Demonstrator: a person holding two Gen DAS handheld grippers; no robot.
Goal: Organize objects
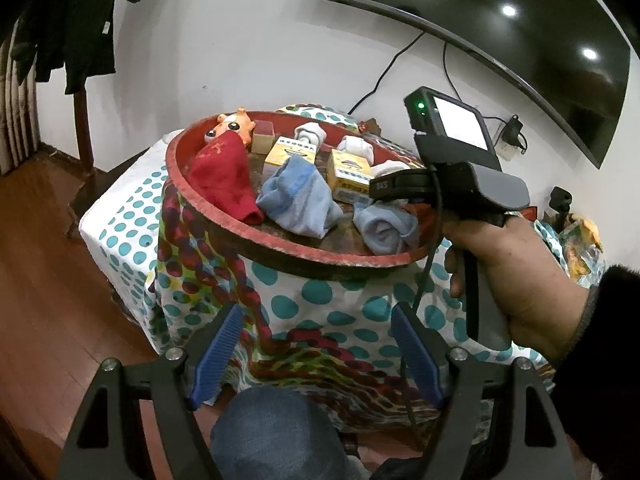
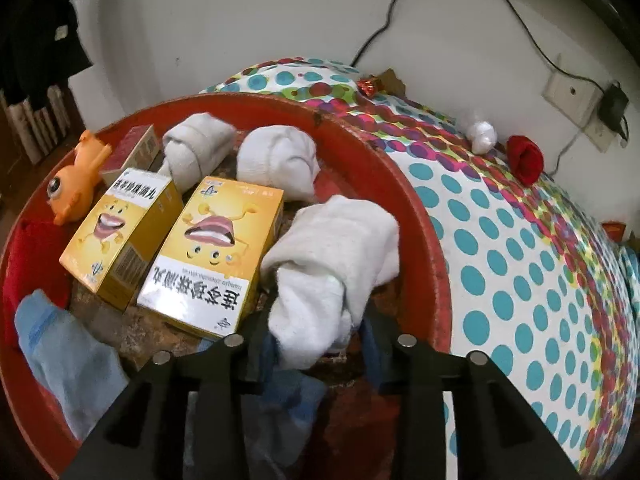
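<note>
Right wrist: right gripper (image 2: 316, 320) clamped on white sock (image 2: 332, 264) in red tray (image 2: 420, 208); left gripper (image 1: 316, 344) wide open.

Printed in black Chinese characters on the white band of the nearer yellow box (image 2: 212, 256) in the red tray (image 2: 424, 216), upside down to the right wrist camera; under them a line of small Latin letters, too small to make out. More black Chinese characters on the white band of the farther yellow box (image 2: 120, 236) just to its left, with a barcode on its side; characters too blurred to read with confidence. Same two boxes in the left wrist view (image 1: 282, 156) (image 1: 350, 178), print there too small. Pale digits on the black front of the right gripper (image 1: 394, 188), possibly "035", not sure.
</note>
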